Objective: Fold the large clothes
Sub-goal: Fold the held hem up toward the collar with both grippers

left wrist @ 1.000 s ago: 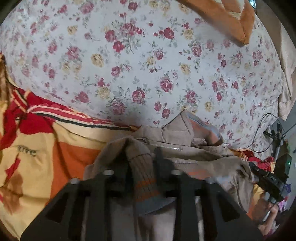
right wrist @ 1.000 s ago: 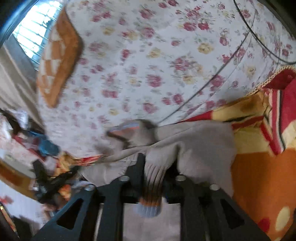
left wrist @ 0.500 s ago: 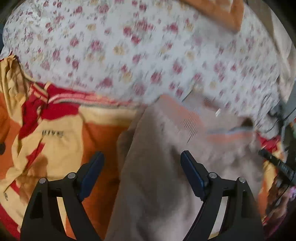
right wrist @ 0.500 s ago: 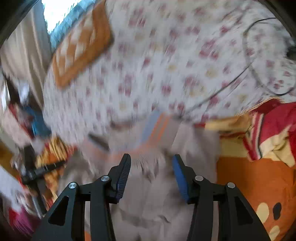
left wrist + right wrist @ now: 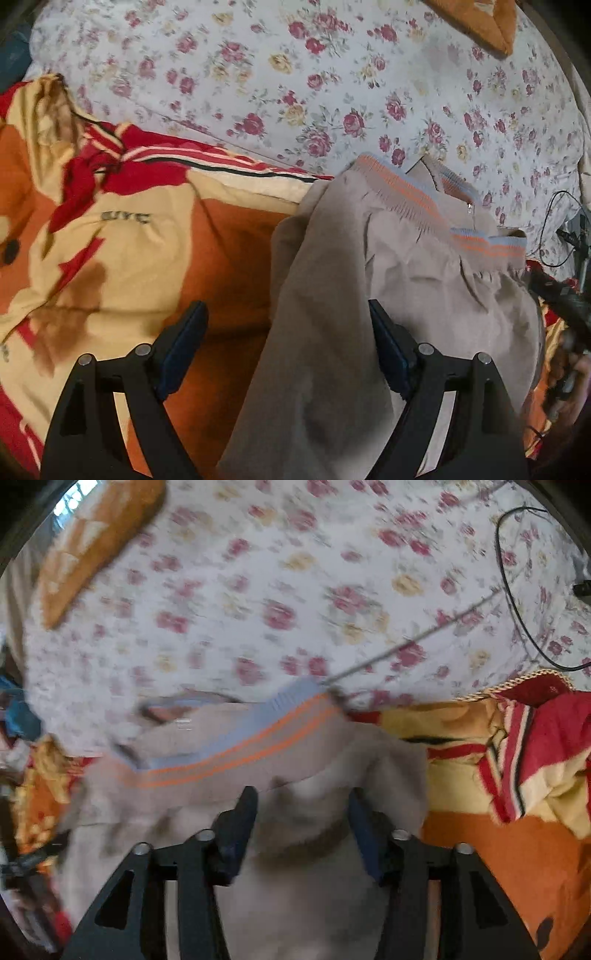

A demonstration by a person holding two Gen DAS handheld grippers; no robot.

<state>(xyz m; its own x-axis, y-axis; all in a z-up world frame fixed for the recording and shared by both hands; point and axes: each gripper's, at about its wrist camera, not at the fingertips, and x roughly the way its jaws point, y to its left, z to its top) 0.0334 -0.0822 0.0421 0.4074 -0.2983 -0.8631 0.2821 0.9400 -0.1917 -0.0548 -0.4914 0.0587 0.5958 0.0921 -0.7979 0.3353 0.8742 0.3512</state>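
Observation:
A beige jacket [image 5: 388,280] with a ribbed hem striped orange and light blue [image 5: 417,206] lies on the bed, partly over an orange, yellow and red blanket [image 5: 122,243]. My left gripper [image 5: 288,325] hangs open above the jacket's left part; its pads do not press the cloth. In the right wrist view the same jacket [image 5: 303,867] and its striped hem [image 5: 236,746] lie under my right gripper [image 5: 301,818]. Its jaws are opening, with the cloth below and between them but not pinched.
A white sheet with red and yellow roses [image 5: 332,92] covers the bed beyond the jacket. An orange patterned cushion [image 5: 92,542] lies at the far end. A black cable [image 5: 517,620] loops on the sheet at right. The other hand-held gripper [image 5: 565,306] shows at the right edge.
Both grippers were shut on ribbed parts of the jacket a second ago; both have let go and opened. The jacket now lies spread flatter on the blanket.

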